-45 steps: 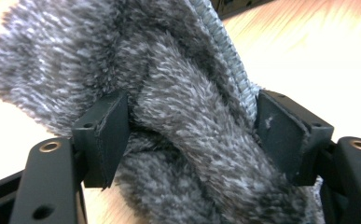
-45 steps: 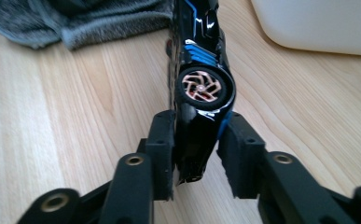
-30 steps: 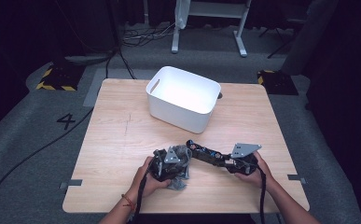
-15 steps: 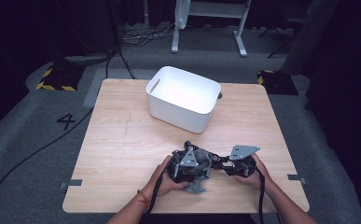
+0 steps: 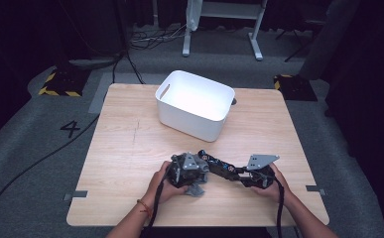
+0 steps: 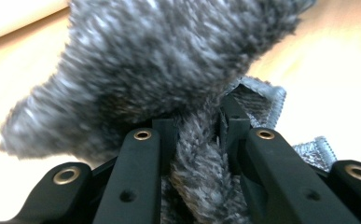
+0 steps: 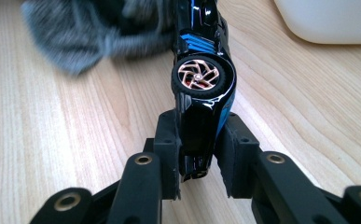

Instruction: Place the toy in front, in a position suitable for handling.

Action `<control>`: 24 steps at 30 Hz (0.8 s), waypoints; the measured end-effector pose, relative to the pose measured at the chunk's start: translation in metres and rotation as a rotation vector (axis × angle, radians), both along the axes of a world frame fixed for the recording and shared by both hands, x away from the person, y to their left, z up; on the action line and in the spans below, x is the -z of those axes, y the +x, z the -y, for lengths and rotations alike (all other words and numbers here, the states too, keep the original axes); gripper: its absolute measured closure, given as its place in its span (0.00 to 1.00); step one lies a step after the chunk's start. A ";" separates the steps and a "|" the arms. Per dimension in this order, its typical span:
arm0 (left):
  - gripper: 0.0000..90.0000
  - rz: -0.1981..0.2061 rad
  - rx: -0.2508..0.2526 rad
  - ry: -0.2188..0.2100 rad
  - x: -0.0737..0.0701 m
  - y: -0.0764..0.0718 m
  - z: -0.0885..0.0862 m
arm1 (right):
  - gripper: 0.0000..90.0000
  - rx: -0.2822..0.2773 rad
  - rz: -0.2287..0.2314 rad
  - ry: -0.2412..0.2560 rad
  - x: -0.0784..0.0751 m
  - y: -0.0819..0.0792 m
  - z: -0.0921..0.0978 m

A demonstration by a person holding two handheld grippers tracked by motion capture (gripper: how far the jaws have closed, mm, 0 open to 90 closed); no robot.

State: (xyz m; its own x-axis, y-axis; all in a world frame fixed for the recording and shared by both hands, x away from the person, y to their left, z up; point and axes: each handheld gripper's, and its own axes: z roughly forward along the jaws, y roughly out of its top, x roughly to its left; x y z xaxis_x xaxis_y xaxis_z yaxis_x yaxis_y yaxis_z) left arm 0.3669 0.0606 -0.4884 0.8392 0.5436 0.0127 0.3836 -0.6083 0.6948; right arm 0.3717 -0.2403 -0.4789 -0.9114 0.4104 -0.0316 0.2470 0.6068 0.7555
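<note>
Wooden table (image 5: 125, 163) bears a white bin (image 5: 195, 104); left gripper (image 6: 199, 135) clamps grey cloth (image 6: 159, 70) between its fingers; right gripper (image 7: 197, 140) pinches a black car (image 7: 201, 79).

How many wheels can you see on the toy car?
1. One wheel with copper spokes shows on the side of the toy car, just above the right hand-held gripper that clamps it. The other wheels may be hidden.
</note>
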 end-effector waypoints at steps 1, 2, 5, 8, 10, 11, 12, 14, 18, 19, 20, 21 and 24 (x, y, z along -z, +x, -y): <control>0.82 -0.002 -0.028 0.001 0.000 0.002 -0.007 | 0.80 -0.002 -0.004 0.001 0.000 0.000 0.001; 0.82 -0.010 -0.052 -0.009 0.000 0.004 -0.014 | 0.80 -0.008 -0.005 0.001 0.000 0.000 0.002; 0.82 -0.042 -0.042 -0.066 -0.001 0.002 -0.023 | 0.80 -0.016 -0.010 -0.001 0.000 -0.002 0.002; 0.82 -0.036 0.032 -0.064 -0.002 -0.008 -0.009 | 0.80 -0.009 -0.003 -0.010 -0.001 -0.003 -0.002; 0.82 -0.030 0.094 -0.074 -0.005 -0.018 0.005 | 0.80 0.002 -0.011 -0.002 0.000 -0.003 -0.004; 0.82 -0.025 0.121 -0.077 -0.006 -0.022 0.012 | 0.80 0.005 -0.013 0.002 0.000 -0.003 -0.004; 0.82 -0.027 0.153 -0.088 -0.007 -0.025 0.018 | 0.80 0.003 -0.012 0.003 0.000 -0.003 -0.005; 0.82 -0.038 0.201 -0.114 -0.009 -0.029 0.030 | 0.80 0.000 -0.019 0.007 0.000 -0.004 -0.007; 0.82 -0.043 0.275 -0.094 -0.005 -0.036 0.058 | 0.80 -0.021 -0.022 0.010 0.001 -0.008 -0.012; 0.82 -0.042 0.280 -0.081 -0.003 -0.037 0.060 | 0.80 -0.026 -0.024 0.006 0.000 -0.010 -0.014; 0.82 -0.044 0.280 -0.077 -0.001 -0.036 0.062 | 0.80 -0.030 -0.025 0.004 0.000 -0.010 -0.014; 0.82 -0.050 0.278 -0.082 0.001 -0.035 0.063 | 0.80 -0.030 -0.025 0.005 0.000 -0.011 -0.014; 0.82 -0.048 0.272 -0.069 0.001 -0.033 0.060 | 0.80 -0.033 -0.029 0.004 0.000 -0.011 -0.014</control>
State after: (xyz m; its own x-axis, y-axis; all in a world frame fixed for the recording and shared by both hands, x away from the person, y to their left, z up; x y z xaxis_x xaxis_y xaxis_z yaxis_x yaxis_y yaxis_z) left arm 0.3344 0.0003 -0.4898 0.9533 0.2962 -0.0596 0.2458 -0.6454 0.7232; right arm 0.3605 -0.2267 -0.4789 -0.9248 0.3804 -0.0028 0.2493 0.6116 0.7509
